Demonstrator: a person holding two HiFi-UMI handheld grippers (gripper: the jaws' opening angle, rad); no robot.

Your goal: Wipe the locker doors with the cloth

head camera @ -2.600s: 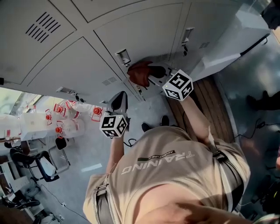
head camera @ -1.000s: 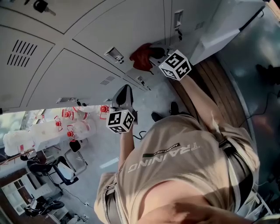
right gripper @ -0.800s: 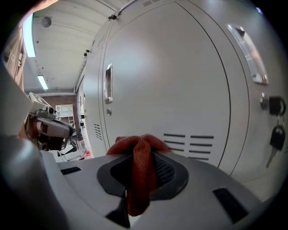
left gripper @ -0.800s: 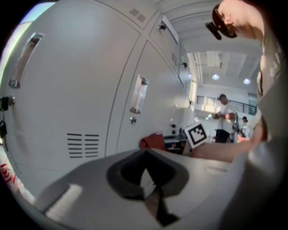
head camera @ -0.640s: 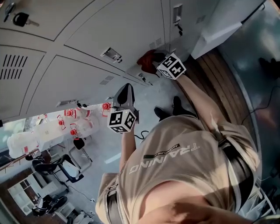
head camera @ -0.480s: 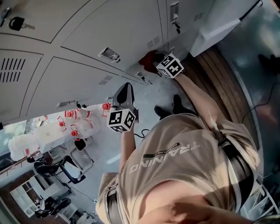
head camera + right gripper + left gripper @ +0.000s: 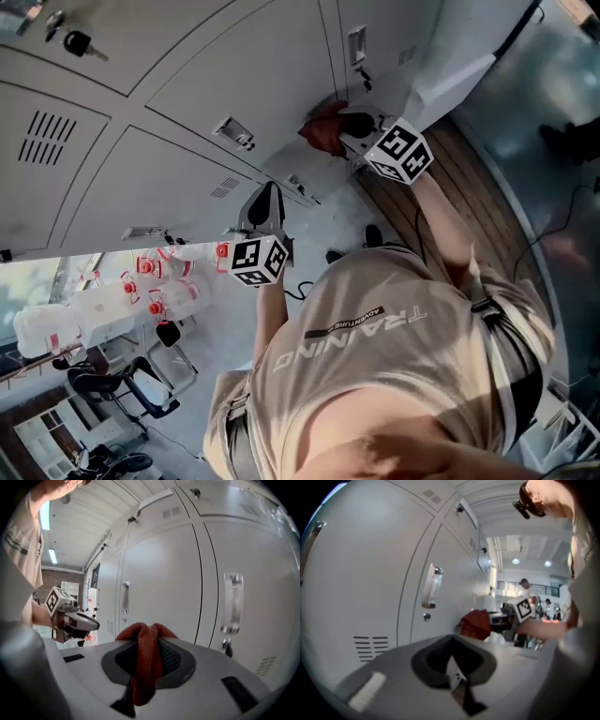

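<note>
Far left of the head view: red-capped bottles in the background, no part of the job. Left tongs: jaws together, nothing between them. They hang clear of the locker doors with no contact, in the same idle station below the left-hand handle as over the last couple of seconds. Cloth: red, bunched, clamped in the right tongs; in the right gripper view its folds spill over both jaws. Change noted: a couple of seconds ago the cloth sat just beside the left-hand handle. Now it lies well along from it, on the door face below the next handle to the right. In the last half second the right tongs' marker cube has also swung out to the right, while the cloth kept its place near the panel. Contact cannot be confirmed: the head view puts the cloth against or just off the door, and the right gripper view does not settle it. Reading: the wipe is under way with the right arm alone, the stroke carrying rightward from one door to the next. The door by the left-hand handle is probably covered at least in part. The doors further right and the upper row look not yet reached, so much of the task likely remains.
</note>
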